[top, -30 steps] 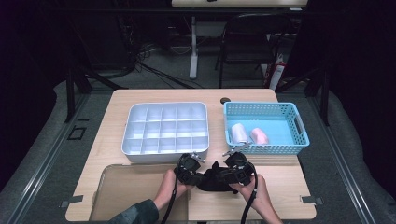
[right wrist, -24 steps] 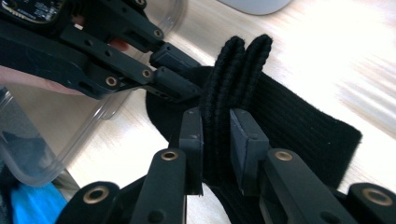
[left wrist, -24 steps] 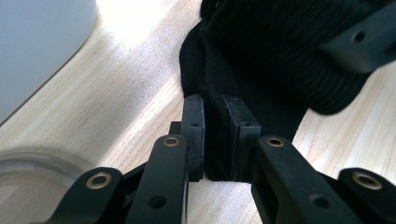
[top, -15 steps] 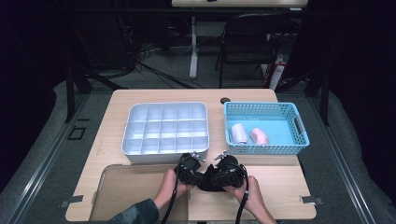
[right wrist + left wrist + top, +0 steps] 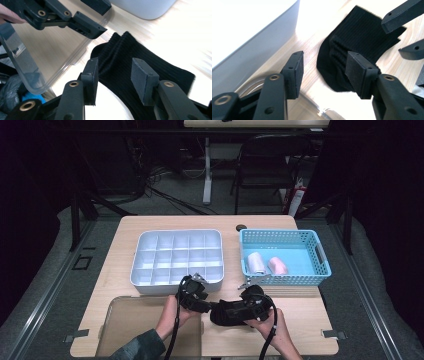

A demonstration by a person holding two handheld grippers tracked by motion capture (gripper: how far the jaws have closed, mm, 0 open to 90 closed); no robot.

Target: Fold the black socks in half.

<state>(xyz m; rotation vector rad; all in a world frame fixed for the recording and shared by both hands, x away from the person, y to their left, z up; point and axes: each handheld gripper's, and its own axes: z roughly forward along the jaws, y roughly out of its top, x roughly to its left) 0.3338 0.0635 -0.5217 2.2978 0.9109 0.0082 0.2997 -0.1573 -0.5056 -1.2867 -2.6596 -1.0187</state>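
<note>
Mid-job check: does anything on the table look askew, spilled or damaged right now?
Nothing looks spilled or damaged. The black sock lies rumpled on the table between the left claw and right claw, whose jaws have just been opening and stand off it. The white divided tray and blue basket sit square.

Wooden bench (image 5: pixel 125 270), light-toned. On it lay a grey compartment tray (image 5: pixel 176 256), a blue basket (image 5: pixel 284 258), and a clear lid (image 5: pixel 135 320) at the near edge. A black sock (image 5: pixel 227 312) lay flat between lid and basket.
</note>
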